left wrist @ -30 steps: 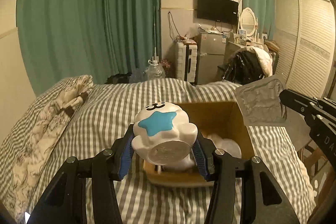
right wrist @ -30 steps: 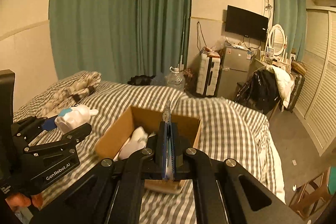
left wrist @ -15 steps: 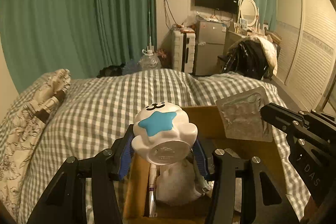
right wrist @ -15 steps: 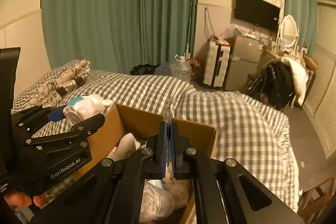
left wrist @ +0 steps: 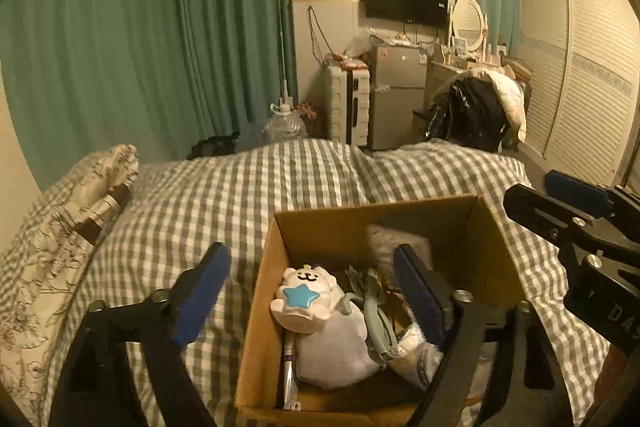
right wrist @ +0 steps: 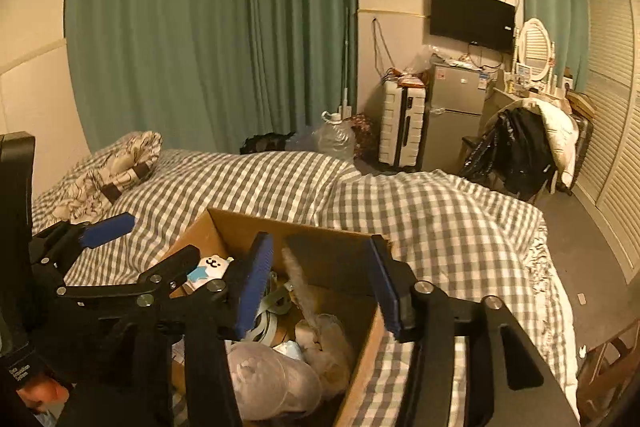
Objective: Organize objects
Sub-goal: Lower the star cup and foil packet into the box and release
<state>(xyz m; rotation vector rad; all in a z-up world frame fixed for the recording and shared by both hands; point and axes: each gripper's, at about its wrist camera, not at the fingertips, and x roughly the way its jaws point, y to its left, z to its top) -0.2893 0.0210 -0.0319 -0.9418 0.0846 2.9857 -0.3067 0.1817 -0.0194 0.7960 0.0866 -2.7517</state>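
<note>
Left gripper [left wrist: 308,283]: jaws spread wide and empty, having just been opening; nothing between the blue pads [left wrist: 200,295]; hovering above the box's near left corner.
Right gripper [right wrist: 320,279]: jaws parted and empty, having just been opening; nothing pinched between its blue pads [right wrist: 254,283]; poised above the box's right half.
Cardboard box [left wrist: 264,311]: open-topped, resting on the grey checked bedspread [left wrist: 240,195].
White toy with blue star [left wrist: 306,297]: lying inside the box at its left side, atop a pale plush item [left wrist: 336,351]; free of both grippers.
Grey fuzzy packet [right wrist: 298,279]: standing against the box's far inner wall, at right of centre.
Left wrist view only: full face and star of the toy; a pen-like stick [left wrist: 289,367] along the box's left wall.
Right wrist view only: toy half hidden behind the left gripper's finger; a rounded clear plastic item [right wrist: 276,383] in the box's near end; part of a hand [right wrist: 40,393] at lower left.
Both views: patterned pillow [left wrist: 76,223] at left of the bed.
</note>
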